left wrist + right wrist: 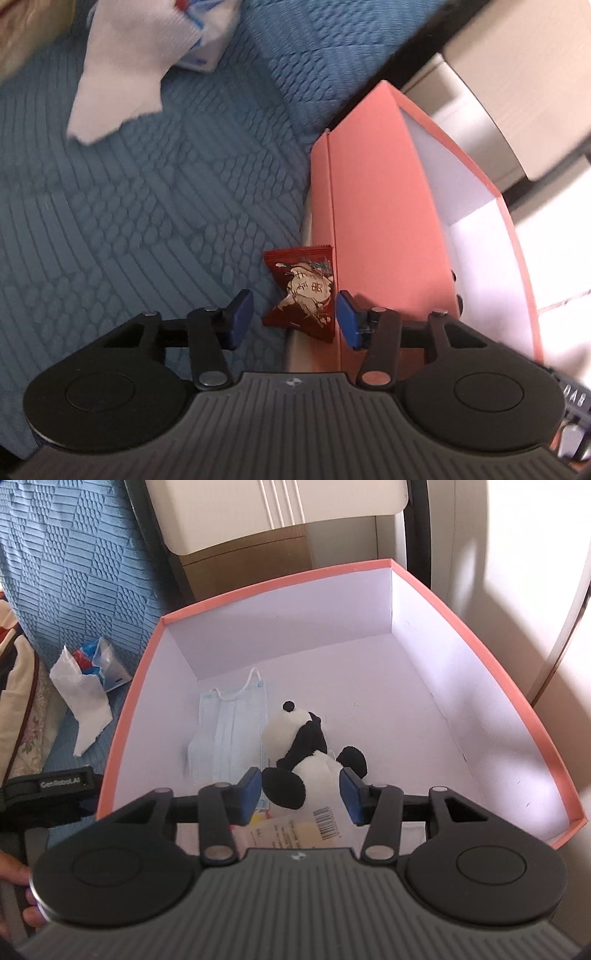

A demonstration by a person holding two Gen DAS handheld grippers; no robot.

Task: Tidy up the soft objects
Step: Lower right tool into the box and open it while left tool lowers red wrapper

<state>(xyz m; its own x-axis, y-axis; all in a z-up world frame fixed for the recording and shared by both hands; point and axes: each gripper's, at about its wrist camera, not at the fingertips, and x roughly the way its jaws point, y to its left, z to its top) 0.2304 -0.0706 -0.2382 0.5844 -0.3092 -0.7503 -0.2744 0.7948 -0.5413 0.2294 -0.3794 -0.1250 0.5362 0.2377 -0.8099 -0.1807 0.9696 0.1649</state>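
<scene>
We are hovering our left gripper [294, 319], jaws parted and gripping nothing, over one red snack packet [303, 291] printed with characters we cannot read, lying against the pink box [376, 206]. Our right gripper [301, 795], released, is straddling one panda plush [310, 753] at lower centre inside the box, beside one face mask [229, 731] and a barcoded label [327, 821]. Upper left, one tissue pack [107, 661] is sitting on the blue quilt [122, 206].

Home bedroom, blue quilted bedspread [129, 221] (textured), cream cabinet [280, 513]
</scene>
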